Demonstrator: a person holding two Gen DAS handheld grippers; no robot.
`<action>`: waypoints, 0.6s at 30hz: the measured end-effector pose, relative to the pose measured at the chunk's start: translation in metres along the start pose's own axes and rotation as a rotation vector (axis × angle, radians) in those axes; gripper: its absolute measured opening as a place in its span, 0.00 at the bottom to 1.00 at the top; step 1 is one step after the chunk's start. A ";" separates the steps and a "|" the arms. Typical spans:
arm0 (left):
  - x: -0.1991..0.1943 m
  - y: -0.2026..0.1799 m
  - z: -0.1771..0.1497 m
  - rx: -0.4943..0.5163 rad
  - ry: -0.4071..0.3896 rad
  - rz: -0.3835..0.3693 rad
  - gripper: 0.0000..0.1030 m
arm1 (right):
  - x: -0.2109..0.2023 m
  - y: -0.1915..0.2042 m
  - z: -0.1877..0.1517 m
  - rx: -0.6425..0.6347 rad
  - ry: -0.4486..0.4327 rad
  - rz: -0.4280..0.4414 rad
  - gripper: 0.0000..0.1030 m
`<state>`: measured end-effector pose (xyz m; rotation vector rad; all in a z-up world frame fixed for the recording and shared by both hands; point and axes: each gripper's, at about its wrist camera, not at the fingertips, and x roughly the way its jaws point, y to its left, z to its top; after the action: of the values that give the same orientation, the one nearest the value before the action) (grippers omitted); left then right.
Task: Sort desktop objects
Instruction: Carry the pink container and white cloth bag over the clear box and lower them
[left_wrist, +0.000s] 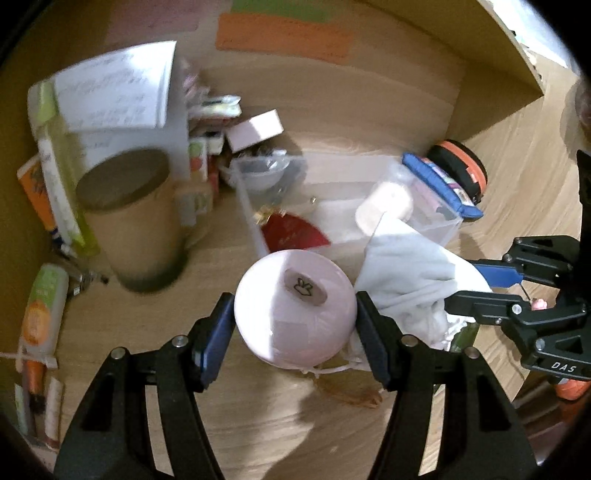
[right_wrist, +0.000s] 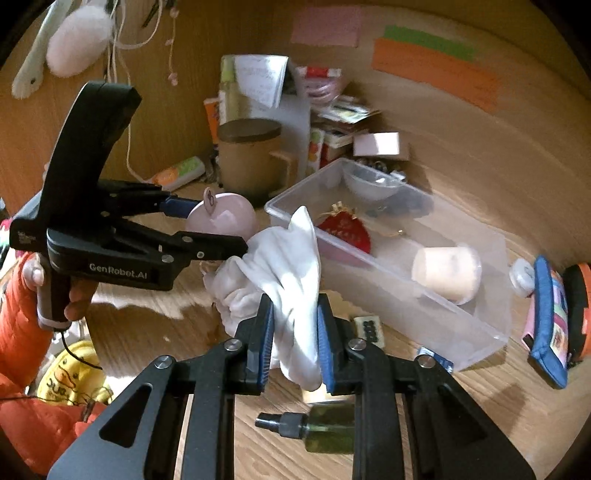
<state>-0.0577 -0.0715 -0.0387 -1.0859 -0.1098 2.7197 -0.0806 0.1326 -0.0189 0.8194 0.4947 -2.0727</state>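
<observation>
Desk surface (right_wrist: 480, 424): light wood grain, laid in long bands, seen in both views. Back panel (right_wrist: 461, 147): the same pale wood, rising from the rear of the desk. Side panel (right_wrist: 155, 122): wood, met at a corner on the left. A further wooden panel (left_wrist: 491, 55) is seen at the right in the left wrist view. Paper strips fixed to the back panel: one pink (right_wrist: 327, 26), one green (right_wrist: 428, 42), one orange (right_wrist: 436, 74). White cords (right_wrist: 122, 48) are hung against the side panel. Light: warm and yellowish, with a brighter patch (right_wrist: 155, 310) thrown on the desk.
</observation>
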 end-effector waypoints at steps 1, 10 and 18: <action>0.000 -0.004 0.005 0.008 -0.005 -0.001 0.62 | -0.003 -0.003 0.001 0.006 -0.009 -0.007 0.19; -0.008 -0.030 0.061 0.098 -0.062 0.039 0.62 | -0.031 -0.027 0.034 0.006 -0.119 -0.090 0.19; 0.009 -0.029 0.096 0.091 -0.056 0.062 0.62 | -0.030 -0.047 0.065 0.009 -0.167 -0.150 0.19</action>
<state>-0.1248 -0.0400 0.0291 -1.0042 0.0395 2.7806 -0.1297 0.1378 0.0509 0.6230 0.4677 -2.2600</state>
